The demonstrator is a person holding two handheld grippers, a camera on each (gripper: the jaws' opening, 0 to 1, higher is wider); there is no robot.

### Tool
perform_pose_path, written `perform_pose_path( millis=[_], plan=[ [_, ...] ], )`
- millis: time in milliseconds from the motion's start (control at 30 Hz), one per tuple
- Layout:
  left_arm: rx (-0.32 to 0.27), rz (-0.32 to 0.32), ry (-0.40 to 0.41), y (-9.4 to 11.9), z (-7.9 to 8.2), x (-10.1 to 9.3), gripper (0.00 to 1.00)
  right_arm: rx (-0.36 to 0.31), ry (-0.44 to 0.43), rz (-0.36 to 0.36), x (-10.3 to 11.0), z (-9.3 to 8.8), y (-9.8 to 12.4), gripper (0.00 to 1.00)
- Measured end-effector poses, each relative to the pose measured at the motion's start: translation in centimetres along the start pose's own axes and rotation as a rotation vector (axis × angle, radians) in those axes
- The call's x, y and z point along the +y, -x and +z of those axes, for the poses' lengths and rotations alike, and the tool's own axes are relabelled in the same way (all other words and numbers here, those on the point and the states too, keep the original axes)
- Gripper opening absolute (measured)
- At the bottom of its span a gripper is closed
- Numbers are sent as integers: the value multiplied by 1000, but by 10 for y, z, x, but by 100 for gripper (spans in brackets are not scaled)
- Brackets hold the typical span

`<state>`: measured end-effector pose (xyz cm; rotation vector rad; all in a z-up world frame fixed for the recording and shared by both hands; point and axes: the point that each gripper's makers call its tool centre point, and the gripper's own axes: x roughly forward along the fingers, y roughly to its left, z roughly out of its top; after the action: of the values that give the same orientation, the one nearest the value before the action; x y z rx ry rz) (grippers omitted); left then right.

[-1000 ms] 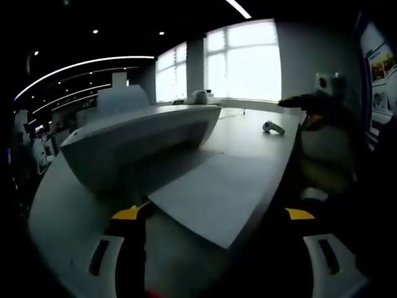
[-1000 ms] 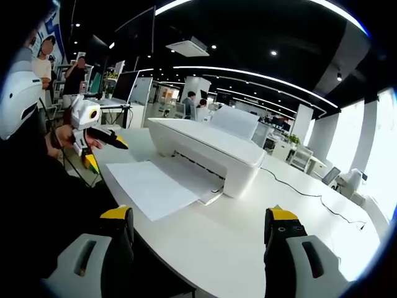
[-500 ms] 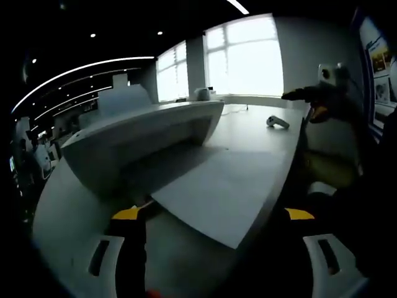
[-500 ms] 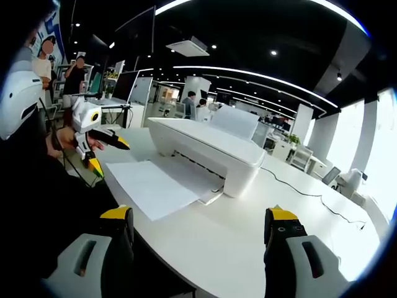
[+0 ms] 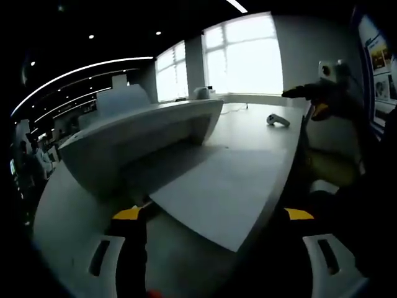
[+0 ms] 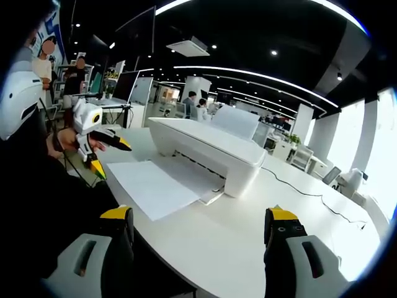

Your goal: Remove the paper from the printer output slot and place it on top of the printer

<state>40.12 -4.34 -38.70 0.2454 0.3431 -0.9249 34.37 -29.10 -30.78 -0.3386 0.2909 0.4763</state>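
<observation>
Jaws of the left gripper (image 5: 211, 223) stand apart and empty in the left gripper view, yellow-tipped, low before the paper sheet (image 5: 220, 189), which lies flat with its far end in the output slot of the white inkjet printer (image 5: 139, 133) and its near corner reaching past the table (image 5: 68, 205) edge; a small white device (image 5: 276, 121) rests toward the table's far edge. Right gripper view: the right gripper (image 6: 198, 230) is likewise spread and holds nothing, well back from the printer (image 6: 208, 146); the paper (image 6: 158, 186) extends toward the table's near edge, beside the left gripper (image 6: 102, 149). Step in hand, as judged: approach, no grasp yet. The next move calls for closing on the sheet's overhanging corner, drawing it free, and lifting it onto the printer's flat top.
</observation>
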Motion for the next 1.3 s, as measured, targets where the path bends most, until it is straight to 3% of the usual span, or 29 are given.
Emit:
perform_pose_path(
  millis=[1300],
  plan=[
    [14,-21,-16,-15,-4,-4,90,7,9,8,1,-1,-2,82]
  ],
)
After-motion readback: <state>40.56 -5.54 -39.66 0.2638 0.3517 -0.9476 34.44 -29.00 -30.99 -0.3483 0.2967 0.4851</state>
